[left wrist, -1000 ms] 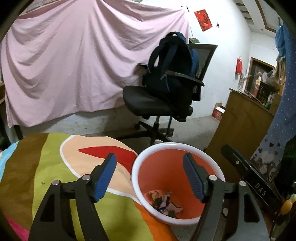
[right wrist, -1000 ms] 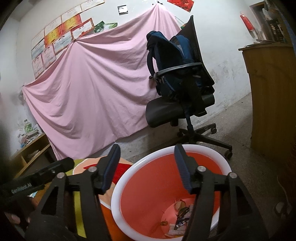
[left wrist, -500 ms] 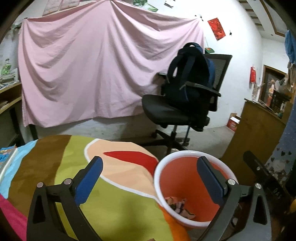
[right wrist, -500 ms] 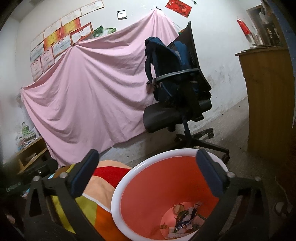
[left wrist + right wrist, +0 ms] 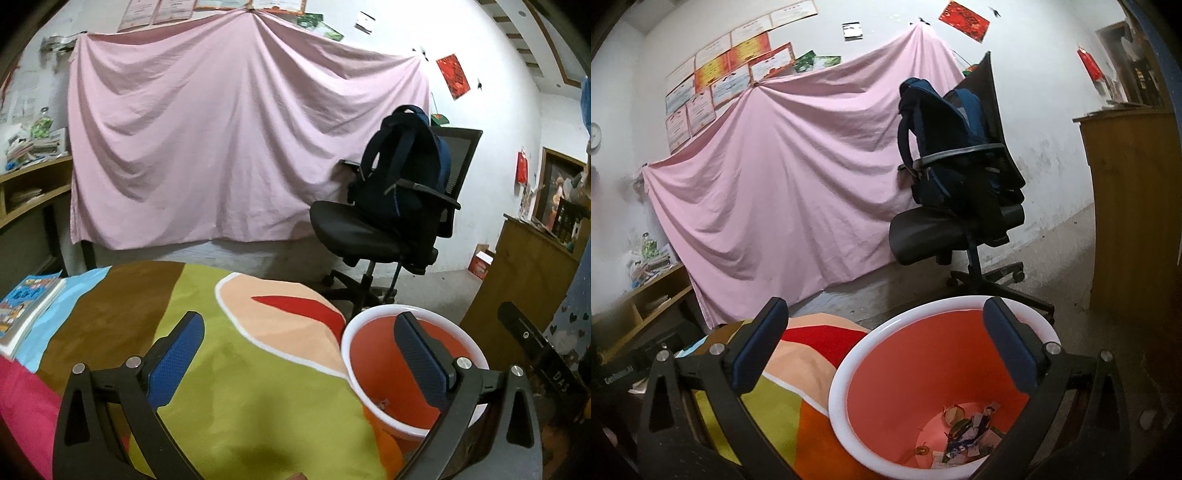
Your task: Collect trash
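An orange bin with a white rim stands at the right edge of the table with the colourful cloth. In the right wrist view the bin holds several wrappers and scraps at its bottom. My left gripper is open and empty above the cloth, its right finger over the bin. My right gripper is open and empty above the bin's rim. The right gripper's body shows in the left wrist view, right of the bin.
A black office chair with a dark blue backpack stands behind the bin. A pink sheet hangs on the wall. A book lies at the table's left edge. A wooden cabinet stands at the right.
Both grippers opened wide and pulled back and up from the bin. The left wrist view now looks more over the table cloth.
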Available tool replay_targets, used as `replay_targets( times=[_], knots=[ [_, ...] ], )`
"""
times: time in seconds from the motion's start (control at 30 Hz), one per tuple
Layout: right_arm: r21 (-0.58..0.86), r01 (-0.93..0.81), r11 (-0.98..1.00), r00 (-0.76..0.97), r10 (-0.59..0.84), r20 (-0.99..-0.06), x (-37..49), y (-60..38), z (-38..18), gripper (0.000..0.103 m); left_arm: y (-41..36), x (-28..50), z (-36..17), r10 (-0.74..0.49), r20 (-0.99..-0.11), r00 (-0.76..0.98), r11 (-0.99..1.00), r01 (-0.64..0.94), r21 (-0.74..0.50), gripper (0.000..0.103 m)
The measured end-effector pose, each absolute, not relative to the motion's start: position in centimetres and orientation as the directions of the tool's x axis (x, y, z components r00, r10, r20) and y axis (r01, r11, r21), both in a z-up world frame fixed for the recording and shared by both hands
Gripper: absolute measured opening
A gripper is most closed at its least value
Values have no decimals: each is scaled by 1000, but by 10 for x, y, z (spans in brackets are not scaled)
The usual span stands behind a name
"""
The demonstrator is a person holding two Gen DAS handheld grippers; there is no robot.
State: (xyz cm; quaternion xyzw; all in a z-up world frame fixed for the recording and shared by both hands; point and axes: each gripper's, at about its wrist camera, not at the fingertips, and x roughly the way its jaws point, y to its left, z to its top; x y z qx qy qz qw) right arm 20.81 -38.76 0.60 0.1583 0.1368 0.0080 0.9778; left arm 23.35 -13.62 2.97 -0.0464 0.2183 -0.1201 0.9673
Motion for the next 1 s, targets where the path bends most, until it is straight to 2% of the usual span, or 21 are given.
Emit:
replay_targets(
  times=[0.43, 0.77, 1.0],
  knots=[
    [256, -11, 967, 968, 74, -238, 177, -351, 16, 103, -92, 186, 36, -199, -367, 909, 976, 150, -158, 101],
    [178, -59, 982, 979, 91, -182, 122, -309, 34, 103, -54, 139, 39, -160, -328, 931, 980, 108, -169, 101],
    [164, -61, 985, 980, 90, -177, 87, -288, 39, 103, -33, 105, 42, -132, -296, 946, 983, 85, -165, 101]
  ],
)
